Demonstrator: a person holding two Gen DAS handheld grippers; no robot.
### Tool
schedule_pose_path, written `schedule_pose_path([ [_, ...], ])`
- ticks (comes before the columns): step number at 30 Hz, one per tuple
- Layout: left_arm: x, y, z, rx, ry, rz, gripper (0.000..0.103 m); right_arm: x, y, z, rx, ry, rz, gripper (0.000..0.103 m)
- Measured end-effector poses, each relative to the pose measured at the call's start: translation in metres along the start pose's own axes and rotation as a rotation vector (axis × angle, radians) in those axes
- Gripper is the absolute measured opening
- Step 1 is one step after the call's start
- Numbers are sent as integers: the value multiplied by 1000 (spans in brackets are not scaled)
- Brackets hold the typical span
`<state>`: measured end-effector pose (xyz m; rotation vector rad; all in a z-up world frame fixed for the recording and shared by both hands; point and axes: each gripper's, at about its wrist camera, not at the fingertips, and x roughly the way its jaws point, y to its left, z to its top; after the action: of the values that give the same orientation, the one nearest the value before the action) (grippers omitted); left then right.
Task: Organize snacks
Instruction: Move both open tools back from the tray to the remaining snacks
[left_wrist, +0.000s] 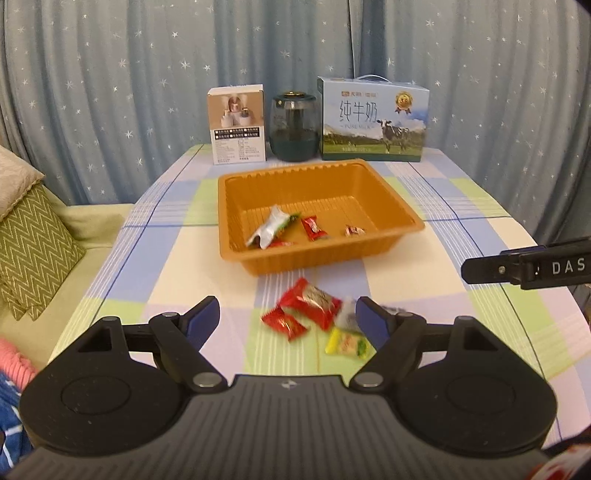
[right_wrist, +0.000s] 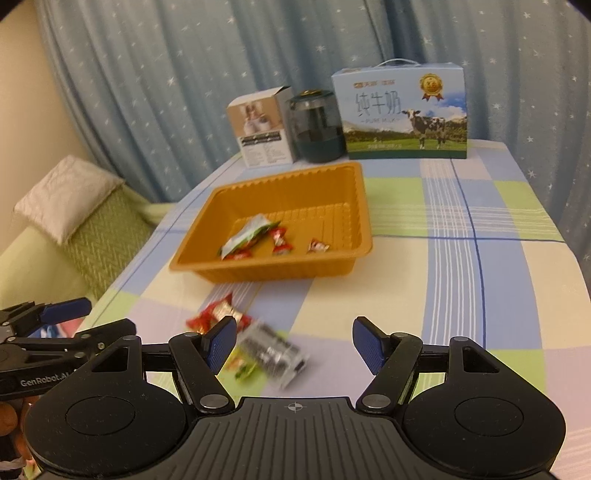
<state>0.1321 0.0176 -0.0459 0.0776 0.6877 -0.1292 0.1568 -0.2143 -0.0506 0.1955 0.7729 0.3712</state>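
Both grippers hung over the checked surface (left_wrist: 461, 206), empty, jaws spread wide. Left gripper (left_wrist: 288, 317) sat right above the loose pile: big red packet (left_wrist: 312, 301), small red packet (left_wrist: 285, 325), yellow-green packet (left_wrist: 347, 343), and a silver-black packet (right_wrist: 273, 350) half hidden behind its right finger. The pile lay just ahead of and below the left gripper, between its fingers, so the left was the nearer one. Right gripper (right_wrist: 293, 343) framed mostly bare cloth; the pile fell toward its left finger. The big red packet's long axis ran diagonally, near-left to far-right in the left view. Orange tray (left_wrist: 391, 243) stood just beyond the pile, already holding four wrapped snacks (left_wrist: 271, 229). Likely next: the left gripper drops on a red packet. Milk box (left_wrist: 373, 118), dark jar (left_wrist: 294, 127) and small box (left_wrist: 238, 123) stood well behind.
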Motion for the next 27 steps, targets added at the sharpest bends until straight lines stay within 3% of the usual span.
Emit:
schedule_pose_path([
  [15,-17,-7,-12,-2,42,-7,80,-15,8,-17,-116,28,-13,69],
  [27,10,-4,-20,31,86,-44,80,23,11,-18,-226,74,6,69],
])
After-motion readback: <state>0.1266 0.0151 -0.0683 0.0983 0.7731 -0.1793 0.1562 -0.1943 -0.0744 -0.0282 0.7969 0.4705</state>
